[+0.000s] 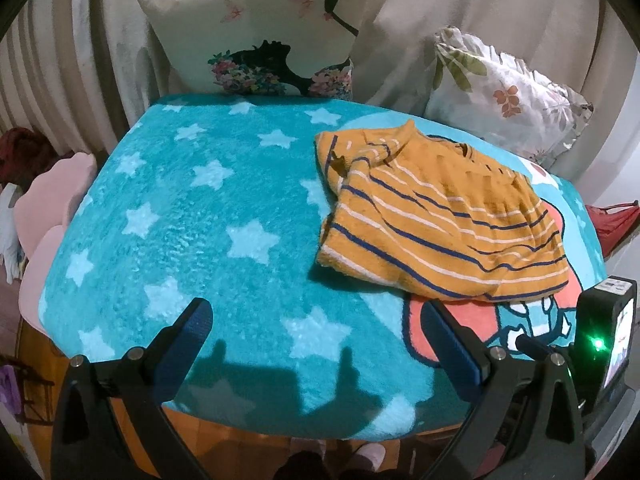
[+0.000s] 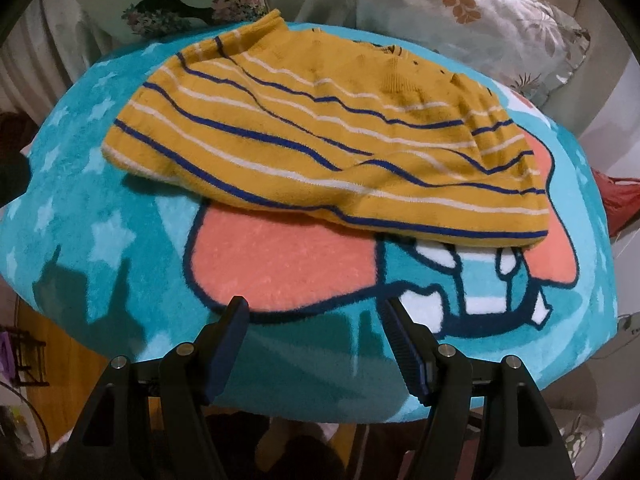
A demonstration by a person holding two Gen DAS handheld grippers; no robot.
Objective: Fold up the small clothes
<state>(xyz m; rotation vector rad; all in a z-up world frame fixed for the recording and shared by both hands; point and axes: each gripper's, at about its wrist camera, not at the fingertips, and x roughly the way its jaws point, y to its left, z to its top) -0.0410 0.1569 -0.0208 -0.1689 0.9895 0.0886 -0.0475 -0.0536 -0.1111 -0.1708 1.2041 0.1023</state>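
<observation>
Fingers: your left gripper (image 1: 316, 334) and right gripper (image 2: 314, 330) both gape wide, holding nothing | Garment: striped yellow top (image 2: 320, 140) lies rumpled on the star blanket (image 1: 192, 216), one sleeve bunched, no neat fold showing | Left: flatten it, then fold | Around: two pillows (image 1: 256, 36) behind, none blocking your reach.

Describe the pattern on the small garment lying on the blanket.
Mustard yellow garment with navy and white stripes; clearest in the right wrist view.

Our left wrist view looks across the blanket (image 1: 192, 216), striped shirt (image 1: 436, 216) at two o'clock; our right sits nearer, shirt (image 2: 320, 140) at twelve, both share it.
</observation>
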